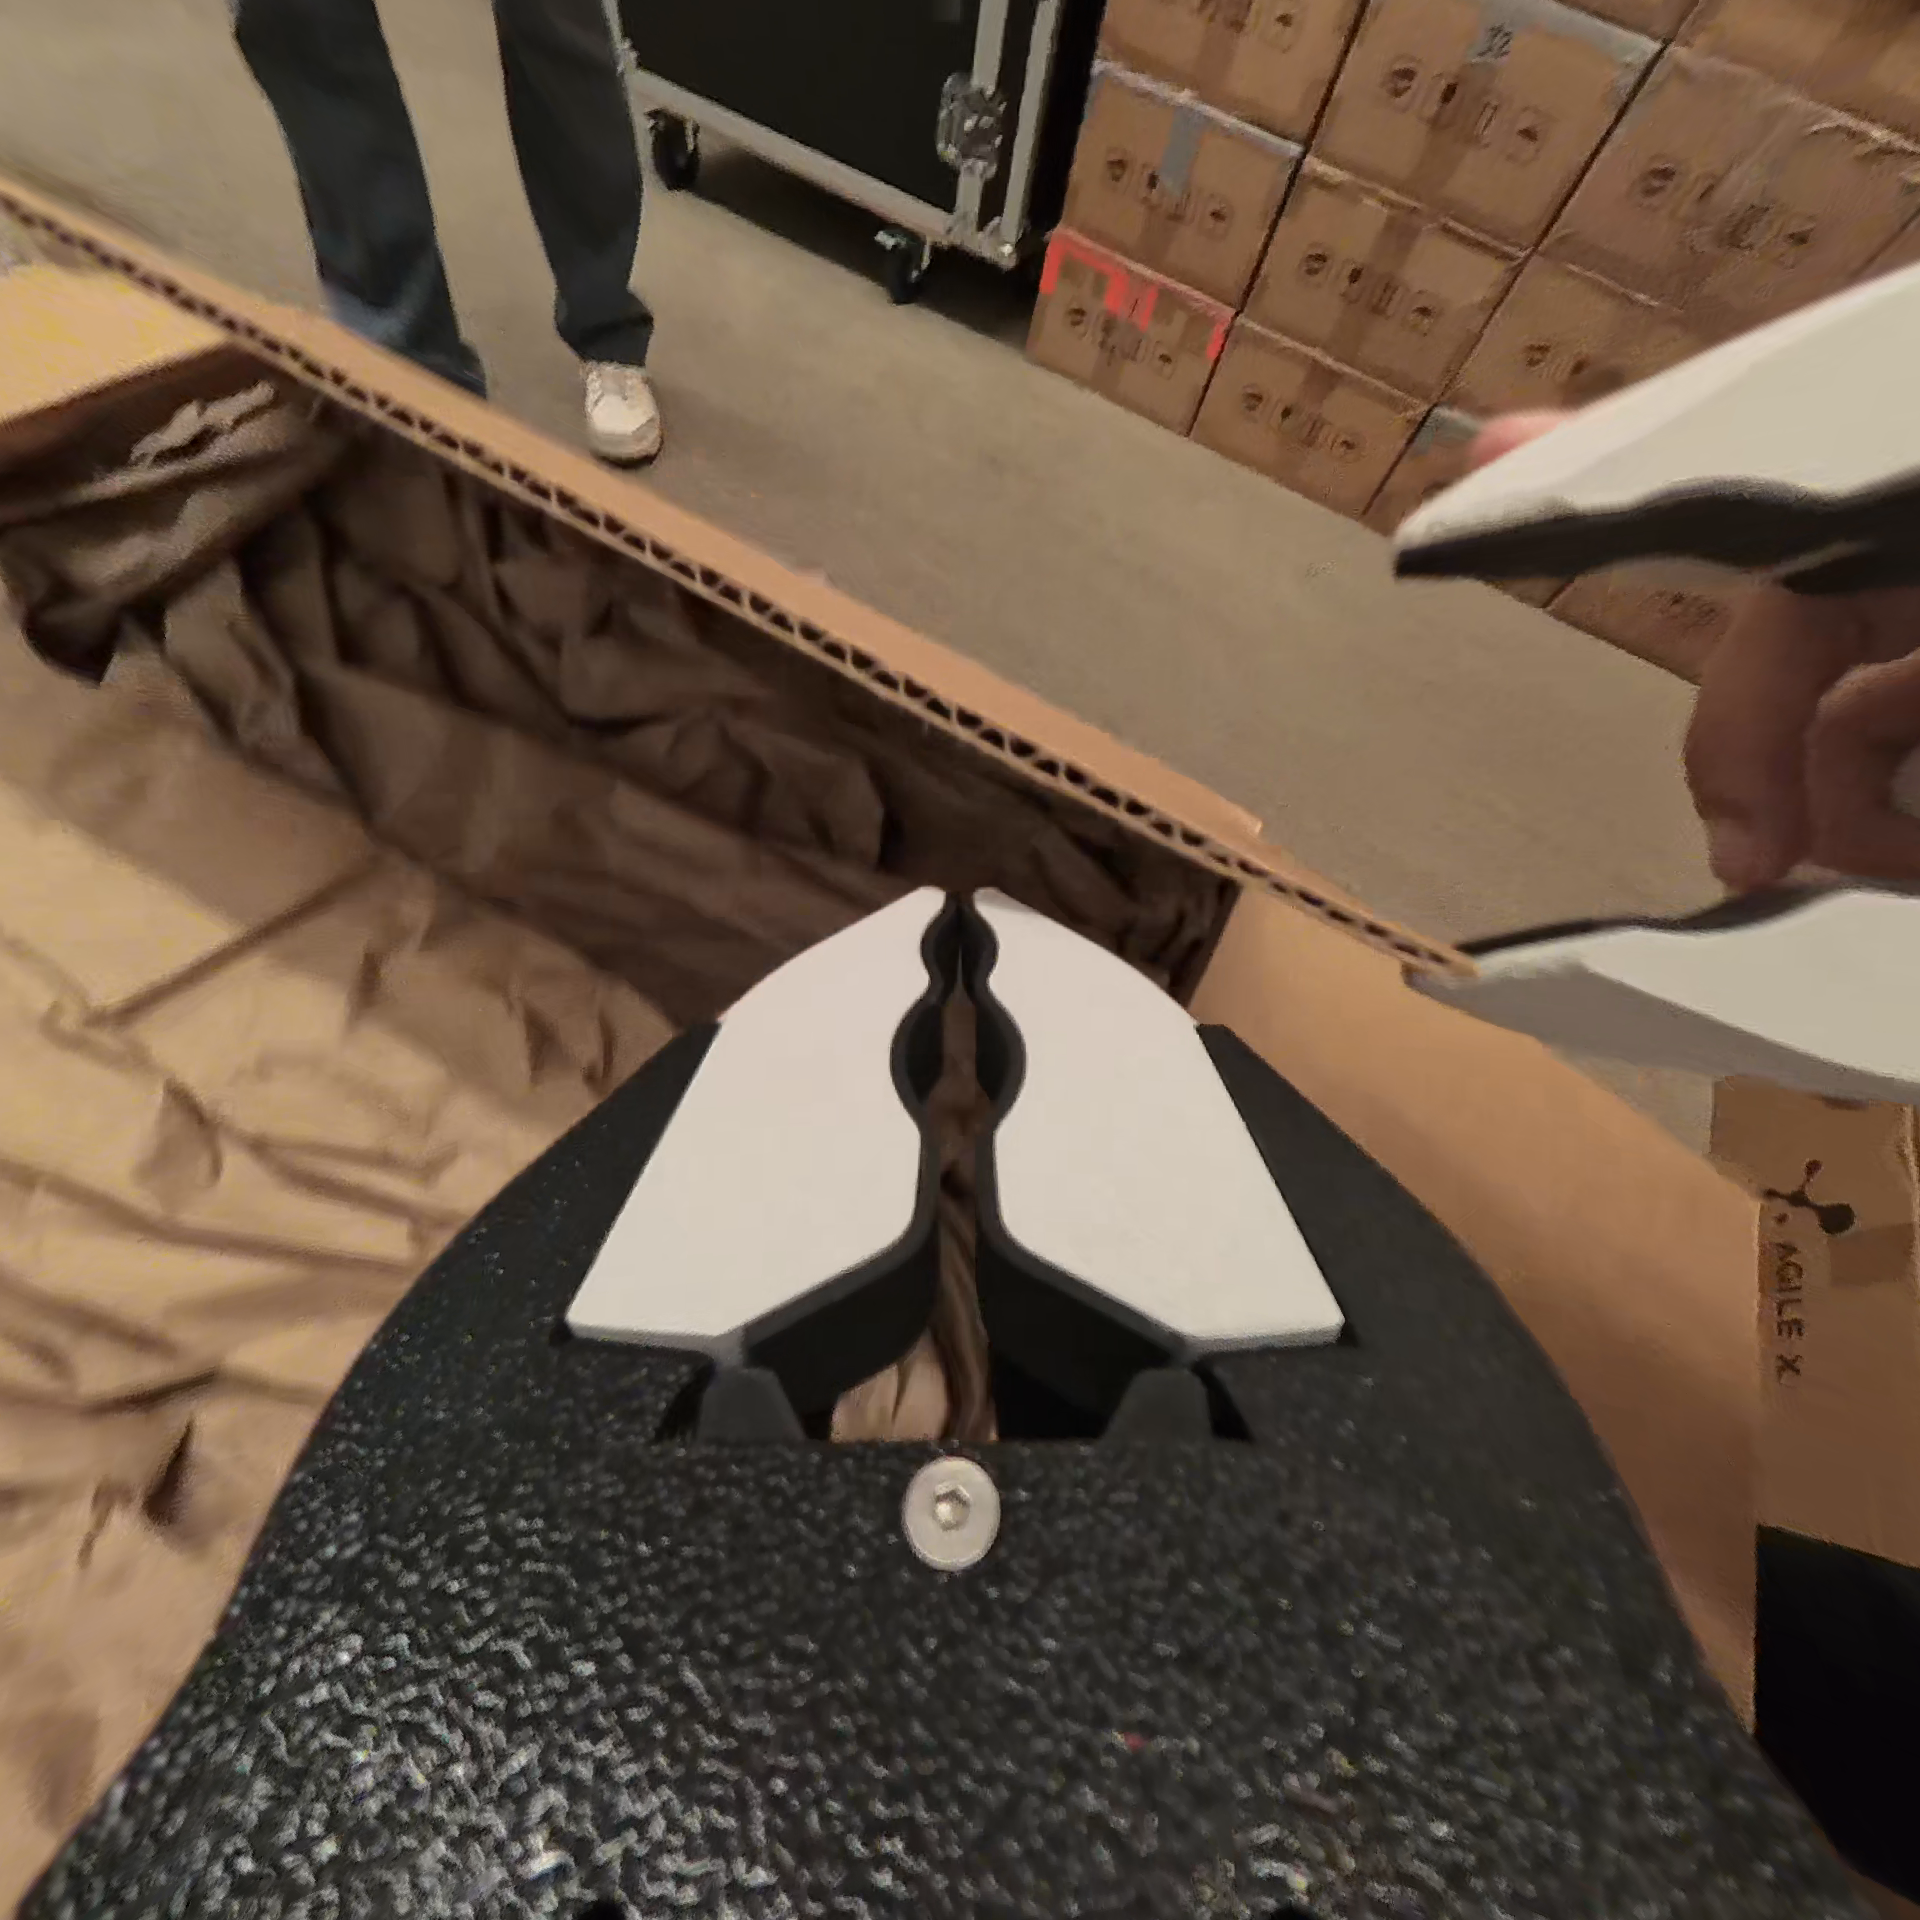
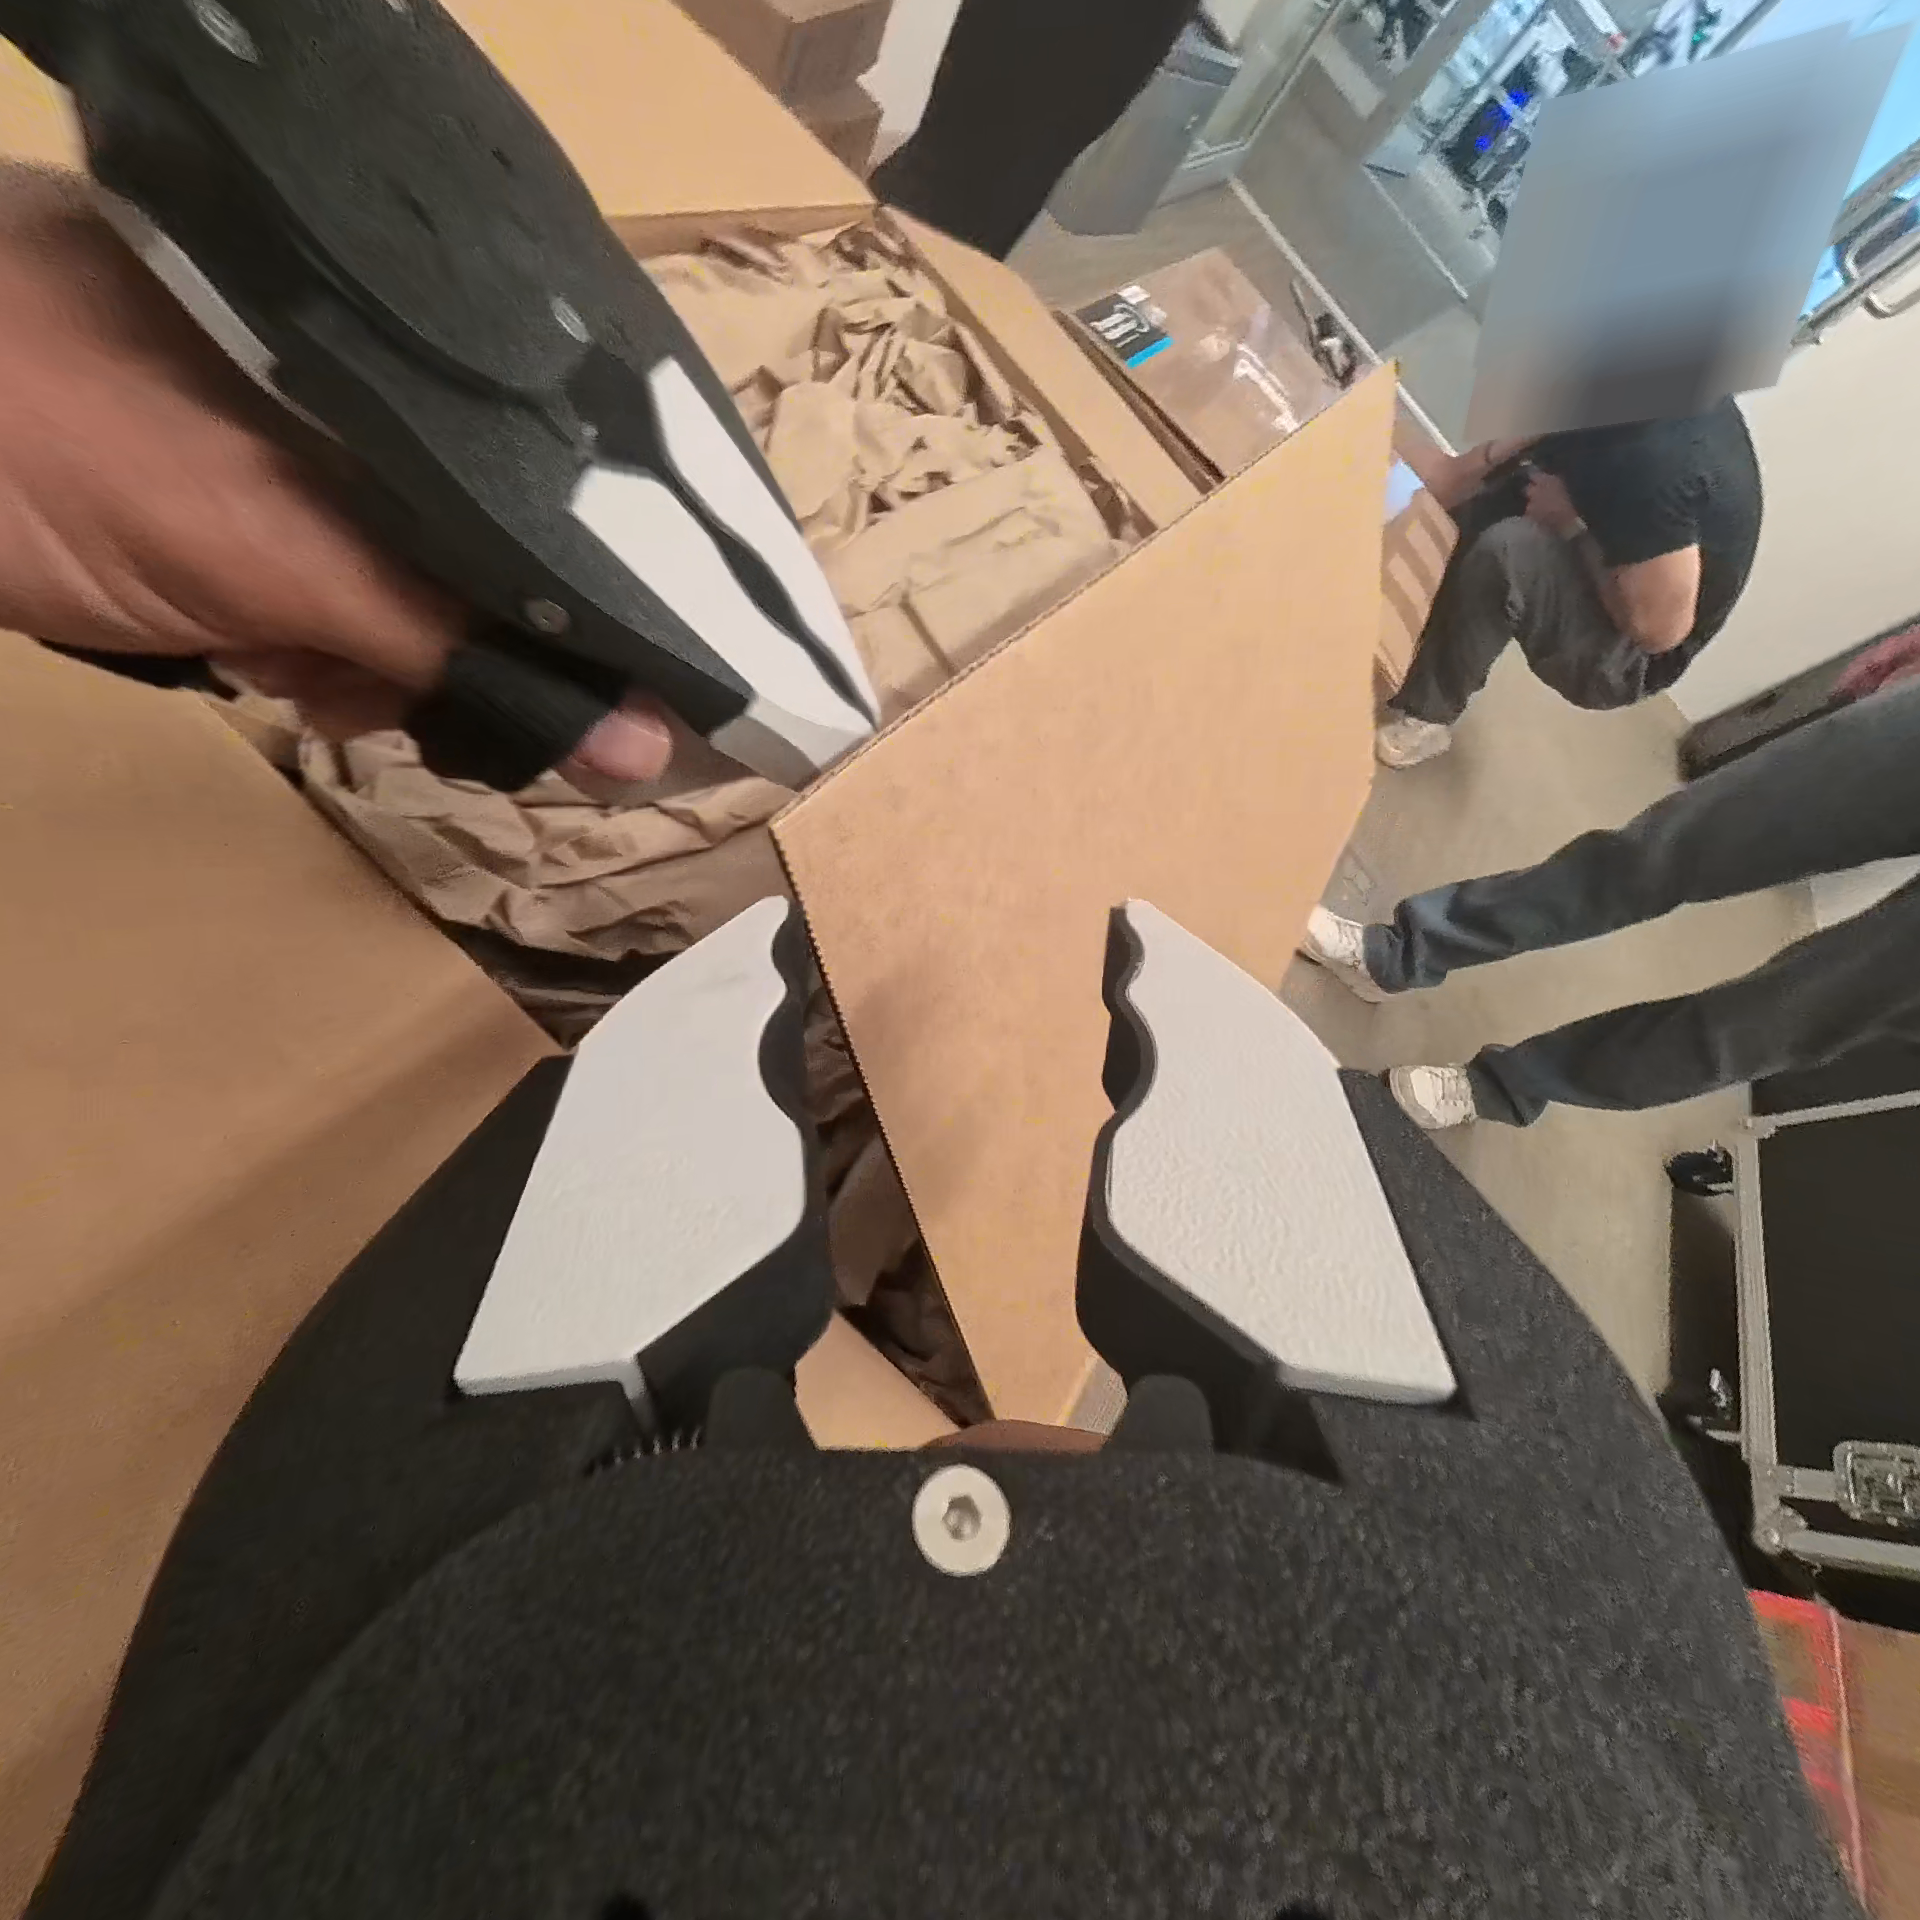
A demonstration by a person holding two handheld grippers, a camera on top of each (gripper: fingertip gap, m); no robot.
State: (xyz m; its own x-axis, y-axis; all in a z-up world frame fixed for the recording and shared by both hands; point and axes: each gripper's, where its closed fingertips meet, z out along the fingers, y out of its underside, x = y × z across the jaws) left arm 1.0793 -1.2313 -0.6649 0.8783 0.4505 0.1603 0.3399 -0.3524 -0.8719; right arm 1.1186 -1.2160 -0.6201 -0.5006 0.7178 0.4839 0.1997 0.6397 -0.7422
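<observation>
A large open cardboard box (image 1: pixel 1351 1049) is filled with crumpled brown packing paper (image 1: pixel 312 1039). My left gripper (image 1: pixel 961 909) is shut, its tips together over the paper just inside the box's corner. Paper shows through the gaps behind the tips. It also shows in the right wrist view (image 2: pixel 857 717), shut, above the paper (image 2: pixel 540 862) beside the flap's corner. My right gripper (image 2: pixel 956 914) is open and straddles the upright cardboard flap (image 2: pixel 1091 675); the flap's edge lies close to the left finger (image 2: pixel 665 1122). In the left wrist view the right gripper (image 1: pixel 1413 764) is open at the flap's (image 1: pixel 727 582) end.
A second open box with paper (image 2: pixel 883 416) stands behind. Stacked cardboard boxes (image 1: pixel 1455 208) and a black wheeled flight case (image 1: pixel 831 104) stand on the carpet. One person stands near the box (image 1: pixel 468 208); another sits on the floor (image 2: pixel 1558 571). Some 6 centimetres of space lies between my two pairs of fingers.
</observation>
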